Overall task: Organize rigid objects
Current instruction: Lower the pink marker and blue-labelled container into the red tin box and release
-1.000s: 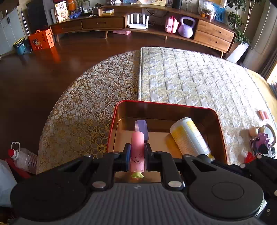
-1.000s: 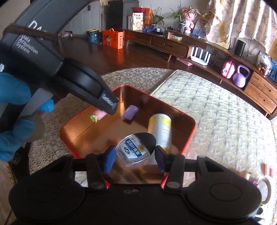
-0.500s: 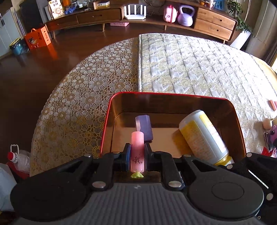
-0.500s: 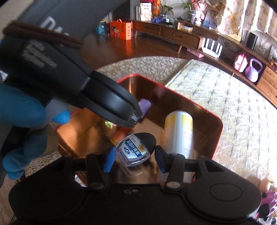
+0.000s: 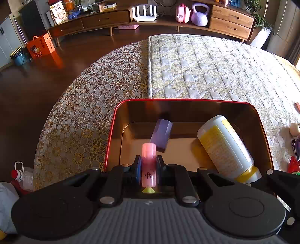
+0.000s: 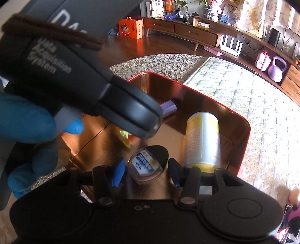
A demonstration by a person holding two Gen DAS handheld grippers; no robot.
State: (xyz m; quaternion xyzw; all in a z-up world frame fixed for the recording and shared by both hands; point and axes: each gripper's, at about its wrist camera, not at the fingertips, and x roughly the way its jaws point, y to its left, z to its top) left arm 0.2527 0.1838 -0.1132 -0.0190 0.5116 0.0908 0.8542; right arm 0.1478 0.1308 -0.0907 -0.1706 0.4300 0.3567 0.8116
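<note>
Dark wooden floor (image 5: 37,78) gleams in sunlight; a long low wooden sideboard (image 5: 116,20) lines the far wall, curtains (image 6: 262,13) at right.

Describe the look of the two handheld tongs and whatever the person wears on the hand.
Both tongs are black plastic. The left tongs have blue pads, two round discs at the base and a ribbed grey panel. From the right wrist view their body bears white lettering and a brown cord loop. The right tongs match, with blue pads and silver screws. The hand wears a blue glove.

Black gripper bodies, blue jaw pads, blue glove (image 6: 24,122), silver screws
</note>
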